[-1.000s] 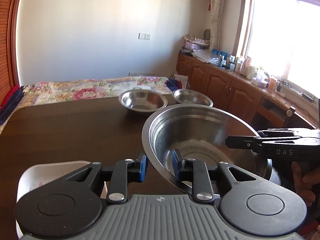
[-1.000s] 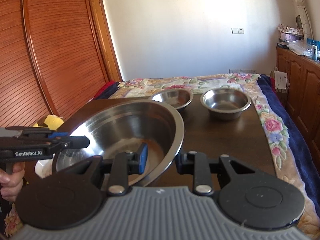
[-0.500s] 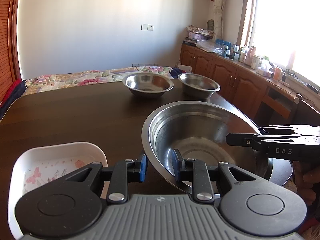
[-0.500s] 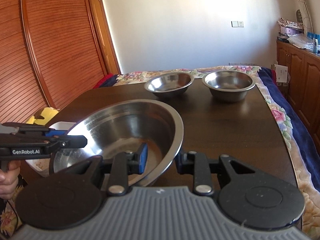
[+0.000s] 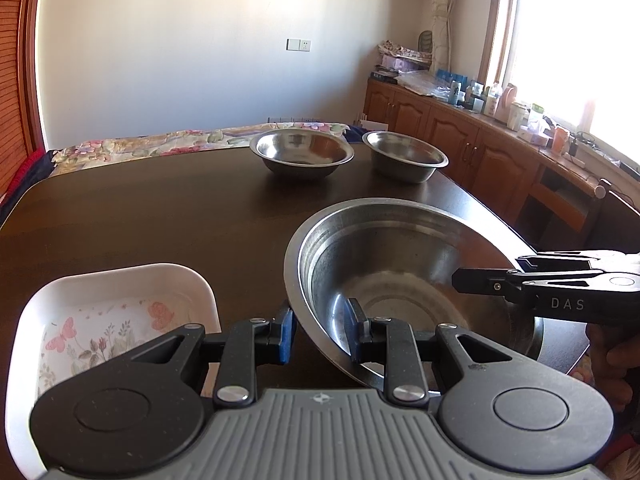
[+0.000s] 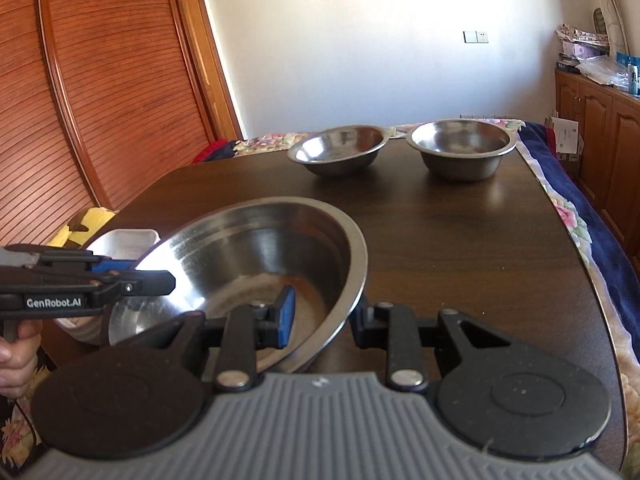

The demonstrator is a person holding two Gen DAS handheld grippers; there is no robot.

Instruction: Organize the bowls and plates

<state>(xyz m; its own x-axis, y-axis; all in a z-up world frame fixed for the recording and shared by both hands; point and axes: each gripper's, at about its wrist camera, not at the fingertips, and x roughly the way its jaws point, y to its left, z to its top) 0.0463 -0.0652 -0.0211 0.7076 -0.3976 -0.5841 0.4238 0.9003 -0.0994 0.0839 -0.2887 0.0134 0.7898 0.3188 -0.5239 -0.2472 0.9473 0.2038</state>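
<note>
A large steel bowl (image 5: pixel 400 264) (image 6: pixel 248 248) is held low over the near part of the dark wooden table (image 5: pixel 160 208); whether its base touches the top I cannot tell. My left gripper (image 5: pixel 320 330) is shut on its left rim, one pad inside the bowl and one outside. On the opposite rim my right gripper (image 6: pixel 324 316) is clamped the same way. Each gripper shows from the side in the other's view: the right gripper (image 5: pixel 480 280), the left gripper (image 6: pixel 160 280). Two smaller steel bowls (image 5: pixel 302 152) (image 5: pixel 404 156) stand side by side at the far end.
A white rectangular dish (image 5: pixel 120 300) with butterfly print sits on the table just left of the large bowl. Beyond the far edge lies a bed with a floral cover (image 5: pixel 160 140). Wooden cabinets (image 5: pixel 460 140) line the right wall, and a slatted wooden door (image 6: pixel 100 100) the left.
Both grippers have sunk toward the table with the large bowl between them. The white dish and the far bowls now show more fully. The grips are unchanged.
</note>
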